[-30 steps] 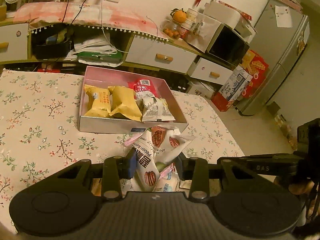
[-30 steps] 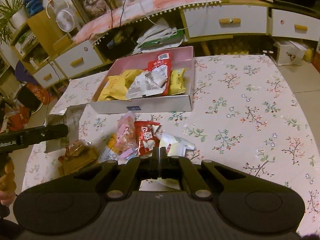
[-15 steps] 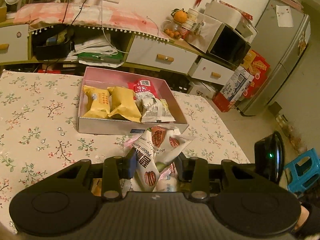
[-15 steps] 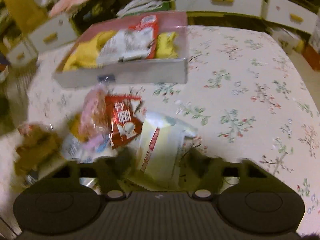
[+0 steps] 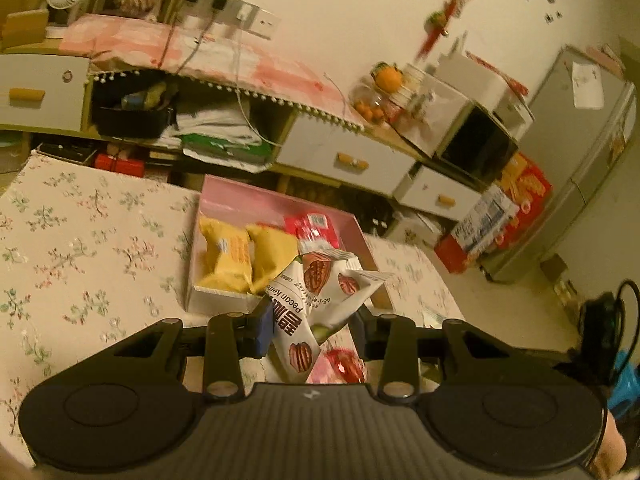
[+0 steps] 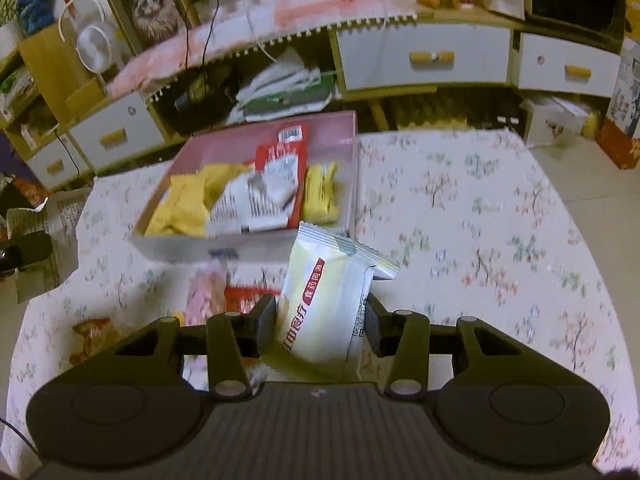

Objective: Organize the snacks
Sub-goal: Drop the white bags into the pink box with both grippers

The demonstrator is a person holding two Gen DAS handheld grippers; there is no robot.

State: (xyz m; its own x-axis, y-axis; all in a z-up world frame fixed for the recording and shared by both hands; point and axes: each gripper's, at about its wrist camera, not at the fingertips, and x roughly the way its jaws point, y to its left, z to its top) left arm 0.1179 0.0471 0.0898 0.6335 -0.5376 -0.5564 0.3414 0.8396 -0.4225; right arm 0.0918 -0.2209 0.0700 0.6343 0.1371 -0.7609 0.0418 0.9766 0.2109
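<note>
Pecan pack (image 5: 316, 300) clamped in left gripper (image 5: 310, 326), pale pack (image 6: 324, 304) in right gripper (image 6: 320, 322); both best released low over box (image 6: 180, 248) at 12 o'clock.

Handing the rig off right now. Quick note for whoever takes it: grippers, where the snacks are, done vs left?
Left gripper: shut on the pecan packet, held up in front of the pink box.
Right gripper: shut on the pale yellow packet, just short of the box's near wall.
Done: yellow packs, a red packet and a white packet are already in the box.
Left: drop both held packets in, then collect the loose snacks on the floral tablecloth near the box.
</note>
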